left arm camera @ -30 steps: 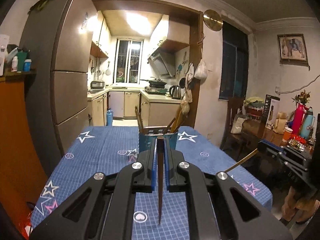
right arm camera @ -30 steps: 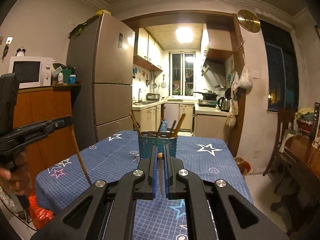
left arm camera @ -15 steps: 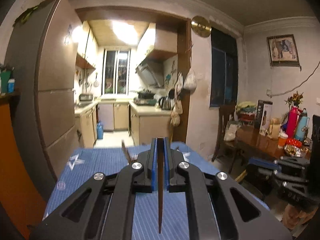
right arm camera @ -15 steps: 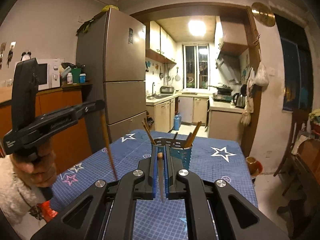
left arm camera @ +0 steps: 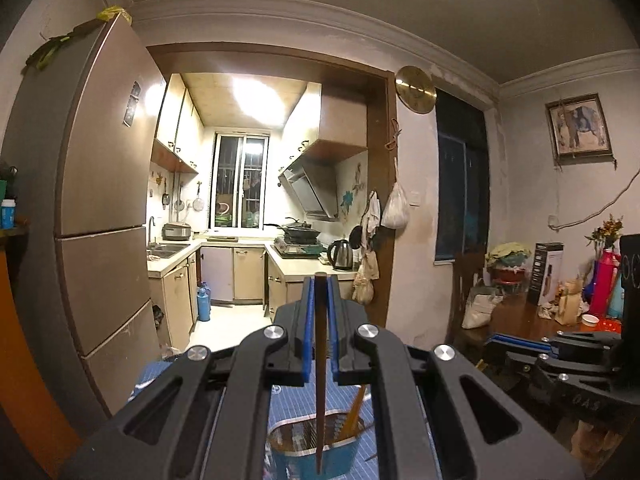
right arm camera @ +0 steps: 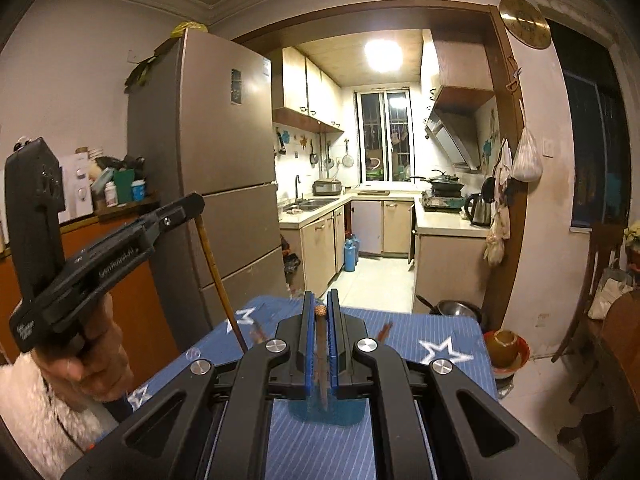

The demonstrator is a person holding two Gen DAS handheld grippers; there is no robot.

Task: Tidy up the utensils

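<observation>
No writing is reading clearly. Your left gripper (left arm camera: 319, 280) is clamping 1 dark brown chopstick (left arm camera: 319, 392) hanging over the blue utensil holder (left arm camera: 316, 450), which is keeping several chopsticks upright. Your right gripper (right arm camera: 320, 300) is pinching another chopstick (right arm camera: 322, 364) with a patterned tip, above the blue starred tablecloth (right arm camera: 436, 344).

Black tool (right arm camera: 319, 312), blue pads (right arm camera: 307, 344); fluffy white sleeve (right arm camera: 36, 408).

Holder (right arm camera: 326, 410) mostly hidden behind right hand-held gripper (right arm camera: 321, 312); its contents unseen. Chopstick (left arm camera: 319, 400) tip's reach into holder unclear.
</observation>
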